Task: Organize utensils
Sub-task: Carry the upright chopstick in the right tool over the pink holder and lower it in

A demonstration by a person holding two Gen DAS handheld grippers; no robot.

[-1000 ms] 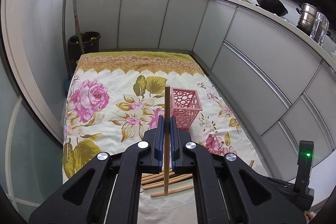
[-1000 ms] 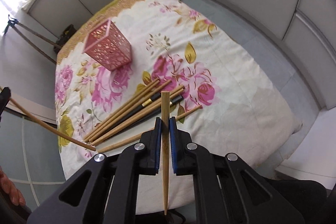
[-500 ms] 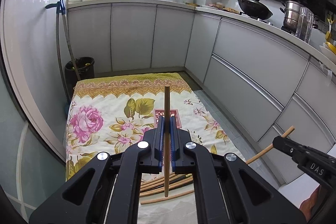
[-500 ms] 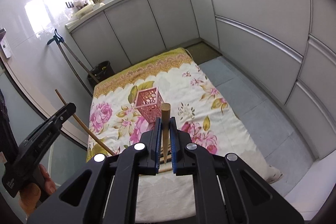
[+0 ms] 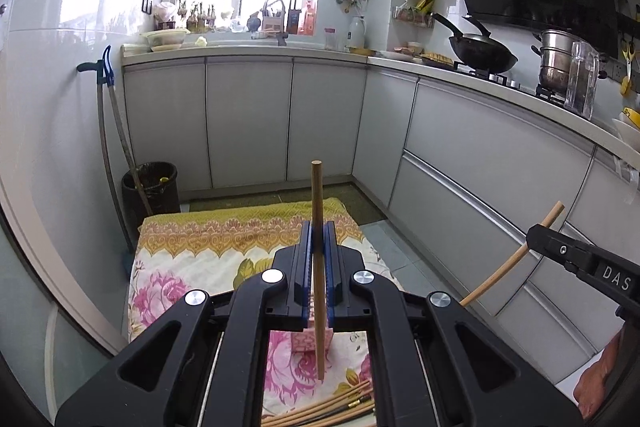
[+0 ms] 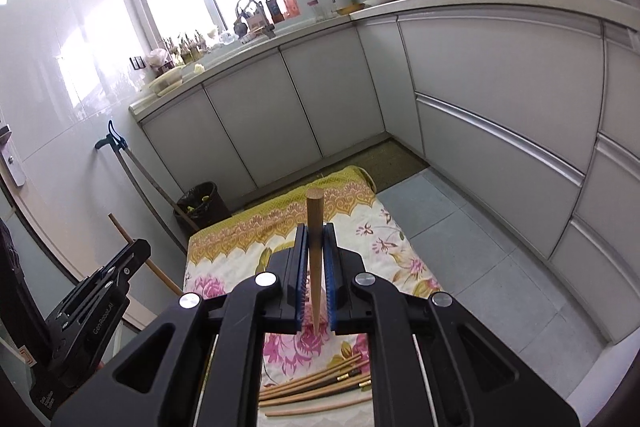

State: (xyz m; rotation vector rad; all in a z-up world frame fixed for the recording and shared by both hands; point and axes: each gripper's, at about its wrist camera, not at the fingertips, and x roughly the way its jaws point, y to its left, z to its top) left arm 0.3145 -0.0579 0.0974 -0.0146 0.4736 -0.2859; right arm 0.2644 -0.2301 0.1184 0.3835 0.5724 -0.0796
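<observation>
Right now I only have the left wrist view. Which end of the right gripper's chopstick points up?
Observer: The thick end. The right gripper is shut on its chopstick, with the tapered tip down.
Operator: Any loose ones on the cloth?
Observer: A pile of chopsticks lies on the floral cloth. One light chopstick lies apart from the pile, nearer the camera.
Operator: How does my left gripper look from there?
Observer: It shows side-on. The left gripper holds its own chopstick, which sticks out above and below the fingers.
</observation>
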